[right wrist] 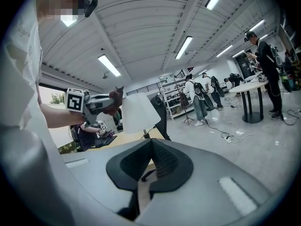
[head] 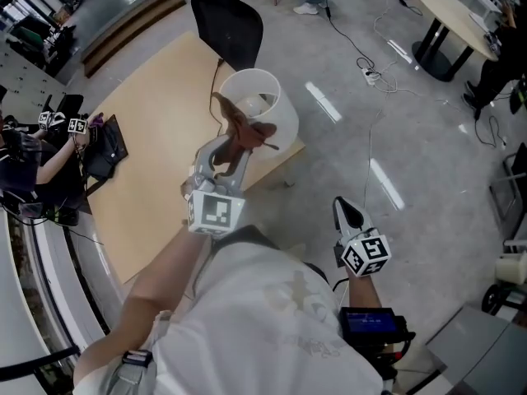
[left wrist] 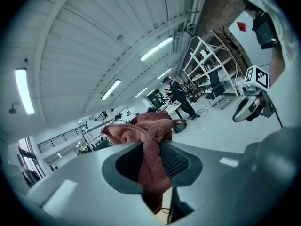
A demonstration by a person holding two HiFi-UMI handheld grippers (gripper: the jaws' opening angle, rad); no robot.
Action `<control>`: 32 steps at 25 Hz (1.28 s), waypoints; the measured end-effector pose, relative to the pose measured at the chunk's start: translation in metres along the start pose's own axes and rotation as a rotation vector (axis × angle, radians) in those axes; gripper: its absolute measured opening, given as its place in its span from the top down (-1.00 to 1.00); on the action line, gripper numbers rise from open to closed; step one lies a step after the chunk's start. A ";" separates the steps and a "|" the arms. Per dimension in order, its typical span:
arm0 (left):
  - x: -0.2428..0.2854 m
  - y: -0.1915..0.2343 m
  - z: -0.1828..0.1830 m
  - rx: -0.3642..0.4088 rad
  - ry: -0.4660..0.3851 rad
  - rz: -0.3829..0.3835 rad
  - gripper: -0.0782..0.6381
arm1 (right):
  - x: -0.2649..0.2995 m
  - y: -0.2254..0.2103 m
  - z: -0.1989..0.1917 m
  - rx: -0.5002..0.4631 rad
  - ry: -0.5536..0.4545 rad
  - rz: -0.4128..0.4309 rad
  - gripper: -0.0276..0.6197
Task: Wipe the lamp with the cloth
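The lamp's white shade (head: 265,113) stands near the right edge of a wooden table (head: 148,155). My left gripper (head: 234,148) is raised right in front of the shade and is shut on a reddish-brown cloth (head: 245,132), which lies against the shade's near side. In the left gripper view the cloth (left wrist: 151,149) is bunched between the dark pads and spills over the tips. My right gripper (head: 349,215) hangs lower at the right, away from the table, shut with nothing in it. In the right gripper view the shade (right wrist: 139,112) and the left gripper (right wrist: 99,103) show at the left.
A black chair (head: 226,13) stands behind the lamp. A person (head: 29,159) sits at the table's left side with a dark bag (head: 105,151). Cables and a power strip (head: 372,76) lie on the grey floor, and a round table (head: 454,13) stands far right.
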State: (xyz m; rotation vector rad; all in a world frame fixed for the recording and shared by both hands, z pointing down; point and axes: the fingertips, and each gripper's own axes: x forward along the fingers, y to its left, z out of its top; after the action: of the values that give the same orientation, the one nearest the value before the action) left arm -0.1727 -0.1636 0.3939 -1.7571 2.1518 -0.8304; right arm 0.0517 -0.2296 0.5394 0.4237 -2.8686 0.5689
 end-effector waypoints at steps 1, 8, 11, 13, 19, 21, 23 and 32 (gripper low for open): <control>0.006 0.001 0.003 0.041 0.008 0.003 0.48 | 0.001 0.002 0.001 0.001 -0.005 0.004 0.87; 0.025 -0.046 -0.019 0.196 0.104 -0.081 0.48 | -0.008 -0.003 0.001 0.015 -0.013 -0.012 0.87; 0.025 -0.072 -0.041 0.237 0.146 -0.146 0.48 | -0.010 -0.006 -0.001 0.021 -0.011 -0.027 0.87; 0.022 -0.087 -0.058 0.263 0.165 -0.180 0.48 | -0.010 -0.004 -0.001 0.016 -0.011 -0.032 0.87; 0.010 -0.105 -0.069 0.238 0.160 -0.232 0.48 | -0.007 0.004 0.008 0.000 -0.035 -0.037 0.87; 0.005 -0.087 -0.036 0.214 0.094 -0.173 0.48 | -0.008 0.003 0.008 -0.003 -0.042 -0.041 0.87; 0.006 -0.063 0.001 0.216 0.030 -0.102 0.48 | -0.009 0.000 0.009 -0.004 -0.046 -0.044 0.87; 0.051 -0.041 0.027 0.292 0.121 -0.066 0.48 | -0.009 -0.001 0.012 -0.008 -0.067 -0.051 0.87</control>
State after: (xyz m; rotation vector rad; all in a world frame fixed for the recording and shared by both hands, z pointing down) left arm -0.1380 -0.2245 0.4038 -1.6727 1.9312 -1.2267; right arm 0.0592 -0.2332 0.5265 0.5232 -2.9132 0.5438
